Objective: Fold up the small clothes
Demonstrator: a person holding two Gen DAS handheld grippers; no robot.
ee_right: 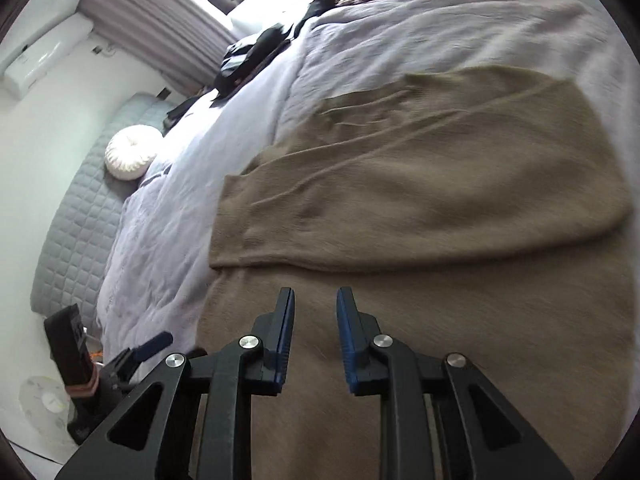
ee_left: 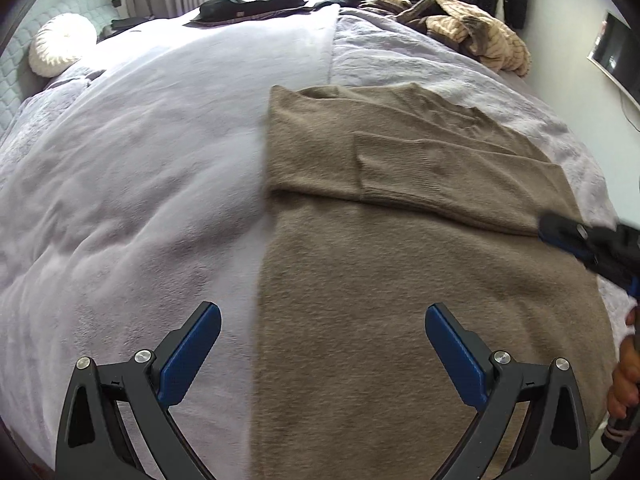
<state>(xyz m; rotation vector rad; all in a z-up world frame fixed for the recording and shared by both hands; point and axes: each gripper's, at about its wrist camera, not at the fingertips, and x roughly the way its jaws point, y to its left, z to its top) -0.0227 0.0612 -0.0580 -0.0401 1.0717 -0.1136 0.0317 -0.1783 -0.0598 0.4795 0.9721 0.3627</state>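
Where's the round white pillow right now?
The round white pillow sits at the far left of the left wrist view, against the grey quilted headboard, well away from the brown knit sweater.

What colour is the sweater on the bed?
Plain taupe brown sweater, clearest in the left wrist view.

plain taupe-brown sweater [ee_left: 420, 280] is lying on a pale lilac blanket [ee_left: 140, 168]. black gripper fingers are carrying blue pads [ee_left: 190, 356]. white pleated round cushion [ee_left: 62, 44] is showing against a grey quilted headboard [ee_right: 80, 216]. tan ribbed garment [ee_left: 472, 28] and black clothes [ee_left: 256, 2] are showing beyond.
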